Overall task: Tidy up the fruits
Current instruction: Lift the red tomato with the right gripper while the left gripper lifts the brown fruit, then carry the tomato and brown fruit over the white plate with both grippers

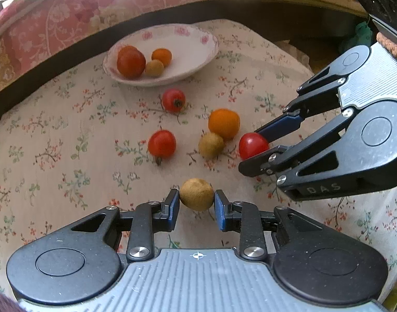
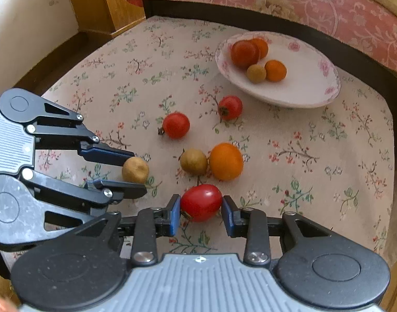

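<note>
My left gripper [image 1: 196, 200] is shut on a tan-brown round fruit [image 1: 196, 194] that rests on the flowered tablecloth. Its blue pads press on both sides of the fruit. To the right, my right gripper [image 2: 201, 206] is shut on a red tomato [image 2: 201, 202], also down on the cloth. Between the grippers and the bowl lie an orange fruit [image 1: 224, 123], a greenish-brown fruit [image 1: 210, 145] touching it, and two red tomatoes [image 1: 162, 144] [image 1: 173, 100]. The white bowl with pink flowers [image 1: 198, 39] stands at the far side and holds several fruits.
The small table's dark edge [image 1: 68, 52] curves close behind the bowl. A pink floral cushion [image 1: 68, 7] lies beyond it. Wooden furniture [image 2: 115, 2] stands at the far left in the right wrist view. Bare cloth [image 2: 315, 156] stretches to the right of the loose fruits.
</note>
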Tool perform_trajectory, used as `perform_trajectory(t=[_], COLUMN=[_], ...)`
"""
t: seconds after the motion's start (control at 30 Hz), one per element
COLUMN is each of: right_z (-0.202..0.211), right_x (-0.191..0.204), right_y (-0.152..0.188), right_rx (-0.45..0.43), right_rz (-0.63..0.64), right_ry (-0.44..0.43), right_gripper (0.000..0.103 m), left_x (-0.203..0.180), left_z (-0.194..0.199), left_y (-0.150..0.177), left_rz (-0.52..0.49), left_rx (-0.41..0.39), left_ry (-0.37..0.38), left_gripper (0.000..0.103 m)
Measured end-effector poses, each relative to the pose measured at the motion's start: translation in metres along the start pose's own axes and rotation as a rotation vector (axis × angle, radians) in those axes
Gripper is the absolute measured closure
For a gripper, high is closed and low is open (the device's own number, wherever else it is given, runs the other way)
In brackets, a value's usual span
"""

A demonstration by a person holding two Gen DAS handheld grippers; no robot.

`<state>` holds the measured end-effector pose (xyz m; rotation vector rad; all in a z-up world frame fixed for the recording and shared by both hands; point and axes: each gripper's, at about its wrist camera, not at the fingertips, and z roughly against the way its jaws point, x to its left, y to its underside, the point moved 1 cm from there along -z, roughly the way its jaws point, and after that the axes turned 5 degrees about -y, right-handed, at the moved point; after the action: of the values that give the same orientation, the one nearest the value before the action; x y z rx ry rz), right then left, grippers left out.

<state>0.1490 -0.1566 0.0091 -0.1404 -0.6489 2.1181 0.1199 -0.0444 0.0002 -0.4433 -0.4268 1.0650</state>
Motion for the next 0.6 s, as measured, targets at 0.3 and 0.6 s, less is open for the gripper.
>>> perform_trajectory(t=[0.3, 0.6], right_z=[0.006, 0.015], right_x=[-0.006, -0.013], right_y=[-0.008, -0.016], right_rx=[-0.029, -0.064], right_rz=[-0.014, -0.028], right_ry=[-0.001, 0.012], right_gripper=[0.067, 0.067], left_x=[0.004, 0.006], left_z=[0.0, 0.004], left_y=[-0.011, -0.025], left_rz=[0.027, 0.036], left_rx=[-0.026, -0.053], left_ry=[-0.014, -0.024], left_gripper=[0.066, 0.067])
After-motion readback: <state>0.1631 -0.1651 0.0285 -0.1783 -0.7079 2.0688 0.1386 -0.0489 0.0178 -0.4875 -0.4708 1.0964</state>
